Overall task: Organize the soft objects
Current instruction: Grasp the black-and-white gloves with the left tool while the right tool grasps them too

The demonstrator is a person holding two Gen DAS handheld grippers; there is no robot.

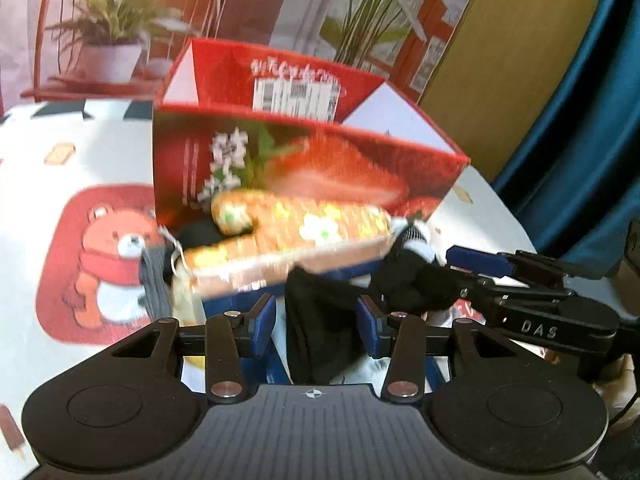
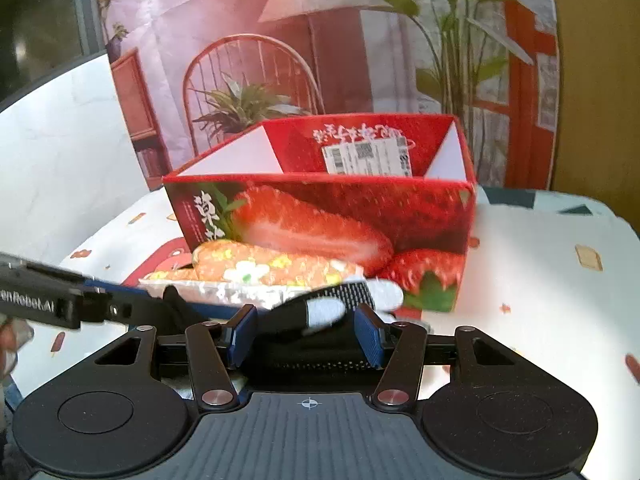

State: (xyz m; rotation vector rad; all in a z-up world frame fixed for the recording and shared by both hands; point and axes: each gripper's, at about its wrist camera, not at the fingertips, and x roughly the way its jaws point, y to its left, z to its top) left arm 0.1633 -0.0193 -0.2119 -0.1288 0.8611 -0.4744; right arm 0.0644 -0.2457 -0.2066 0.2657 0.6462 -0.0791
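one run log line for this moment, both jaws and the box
left gripper: black sock between jaws | right gripper: black-and-white sock between jaws | strawberry box: open, upright, behind orange pile

Ahead of the gripper, a printed backdrop shows a red wire-back chair, potted green plants and a red-framed window. To its right stand a mustard-yellow panel and a teal curtain; to its left, a pale marbled wall, brightly lit
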